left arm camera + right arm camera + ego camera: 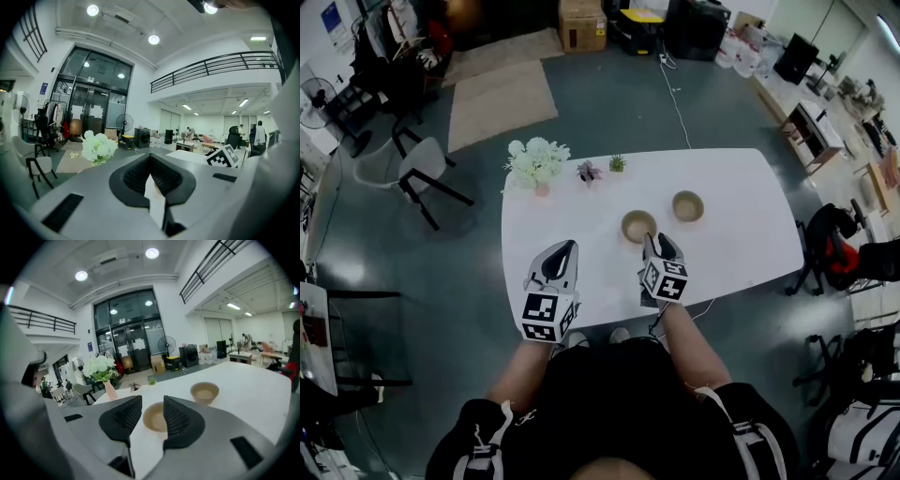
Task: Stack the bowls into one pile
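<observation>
Two tan bowls, unstacked, on the white bench (731,248): the near bowl (638,226) sits just ahead of your right gripper (660,242), the far bowl (687,205) apart from it, further back and to the right. Your right fingers (180,420) stand open and empty, framing the near bowl, apparently to take its rim, while your left gripper (564,249) hovers aside, fingers closed on nothing. Writing: none legible, only square black-and-white markers (542,308) on the gripper cubes.
</observation>
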Demonstrator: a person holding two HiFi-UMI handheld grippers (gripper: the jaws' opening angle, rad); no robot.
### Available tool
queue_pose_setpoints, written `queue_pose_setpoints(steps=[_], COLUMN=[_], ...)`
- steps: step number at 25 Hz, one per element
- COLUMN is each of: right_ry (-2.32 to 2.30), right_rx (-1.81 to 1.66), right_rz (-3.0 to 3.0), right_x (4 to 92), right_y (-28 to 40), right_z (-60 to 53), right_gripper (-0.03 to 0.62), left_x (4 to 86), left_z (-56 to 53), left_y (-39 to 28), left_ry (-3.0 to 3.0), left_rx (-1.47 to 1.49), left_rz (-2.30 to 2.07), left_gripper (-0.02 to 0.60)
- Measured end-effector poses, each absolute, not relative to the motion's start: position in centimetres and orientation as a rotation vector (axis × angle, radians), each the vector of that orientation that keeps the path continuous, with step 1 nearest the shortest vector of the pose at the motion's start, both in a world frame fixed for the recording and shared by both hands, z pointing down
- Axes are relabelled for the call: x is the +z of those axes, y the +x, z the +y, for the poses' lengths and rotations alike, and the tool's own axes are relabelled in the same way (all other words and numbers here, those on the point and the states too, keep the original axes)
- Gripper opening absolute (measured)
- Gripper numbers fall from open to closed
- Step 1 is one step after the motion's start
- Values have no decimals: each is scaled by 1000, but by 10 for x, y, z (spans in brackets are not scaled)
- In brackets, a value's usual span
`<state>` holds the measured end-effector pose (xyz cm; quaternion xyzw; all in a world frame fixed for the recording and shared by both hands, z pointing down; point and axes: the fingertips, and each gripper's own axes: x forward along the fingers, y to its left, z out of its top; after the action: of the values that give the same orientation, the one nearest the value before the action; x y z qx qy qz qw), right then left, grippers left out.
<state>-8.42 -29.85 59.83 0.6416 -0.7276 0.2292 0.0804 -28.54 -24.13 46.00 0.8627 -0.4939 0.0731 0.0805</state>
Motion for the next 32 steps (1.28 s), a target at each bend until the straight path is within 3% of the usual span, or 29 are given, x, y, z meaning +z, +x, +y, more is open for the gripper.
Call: queue_pose_setpoints(steps=[13, 21, 24, 32], right_ry=[1993, 1948, 1970, 1948], right_rx=[1520, 1739, 1808, 1836], right_rz=[-1831, -1744, -1722, -1743], right_x=[719, 742, 739, 735], right_y=[-52, -47, -42, -32], right_z=[-335, -345, -347, -350], right_gripper=[152, 120, 60, 49], left_x=[469, 469, 469, 473], left_z=[-257, -264, -265, -271], left_y=[-297, -293, -289, -272], left_ry=[2512, 2507, 2509, 2526], left_rx=[281, 303, 308, 303], left_rz=[-1558, -1562, -1552, -1522], left_gripper=[14, 14, 14, 14])
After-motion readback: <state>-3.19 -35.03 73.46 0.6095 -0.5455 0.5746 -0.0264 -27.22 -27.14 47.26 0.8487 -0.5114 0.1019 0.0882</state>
